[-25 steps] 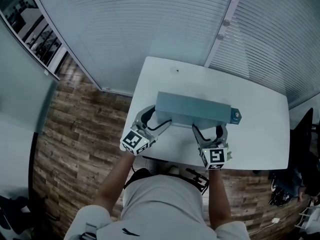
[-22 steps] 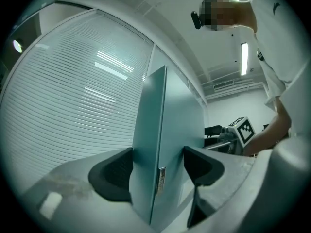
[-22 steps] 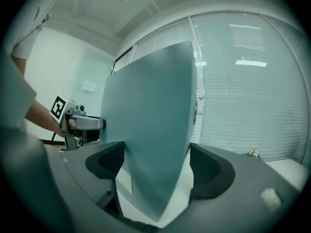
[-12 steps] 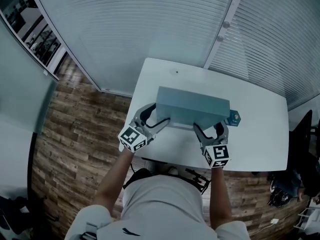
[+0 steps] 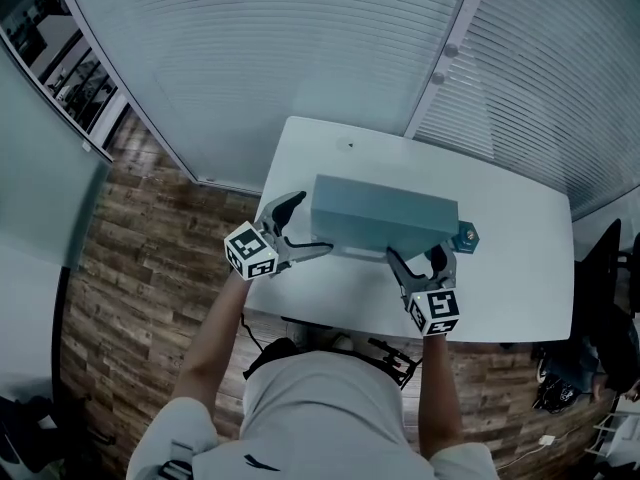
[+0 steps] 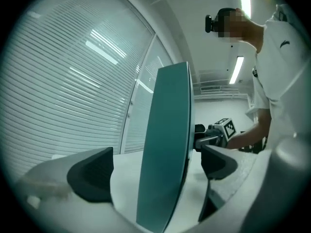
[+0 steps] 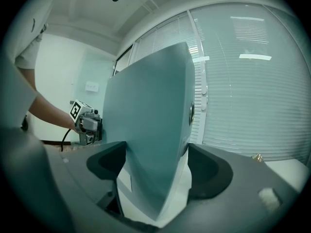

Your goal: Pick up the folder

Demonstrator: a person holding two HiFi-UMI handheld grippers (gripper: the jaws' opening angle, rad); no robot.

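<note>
Jaws of the right gripper (image 7: 156, 169) are clamped on the folder (image 5: 385, 213). In the right gripper view its teal cover and the white sheets beneath it fill the whole gap, and both dark pads (image 7: 104, 166) press against it. From the head view this grip sits on the folder's near long edge, toward its right end, with the gripper's marker cube (image 5: 433, 310) pointing back at the person.

The left gripper (image 6: 155, 171) has its jaws spread wide and grips nothing. The folder's left end does reach in between them (seen edge-on in the left gripper view, a tall teal slab). It runs close to the pad on the picture's right (image 6: 218, 161), while a clear strip of white surface separates it from the pad on the left (image 6: 92, 178). Past the folder in that view, the other gripper's cube (image 6: 227, 126) shows in the person's hand.

The folder lies lengthwise across the middle of the white table (image 5: 520, 258). Whether its underside is touching the top cannot be told. A small teal object (image 5: 468, 234) sits just beside its right end. Slatted blinds (image 5: 250, 58) run behind the table, and wood-plank floor (image 5: 140, 268) lies to its left.
</note>
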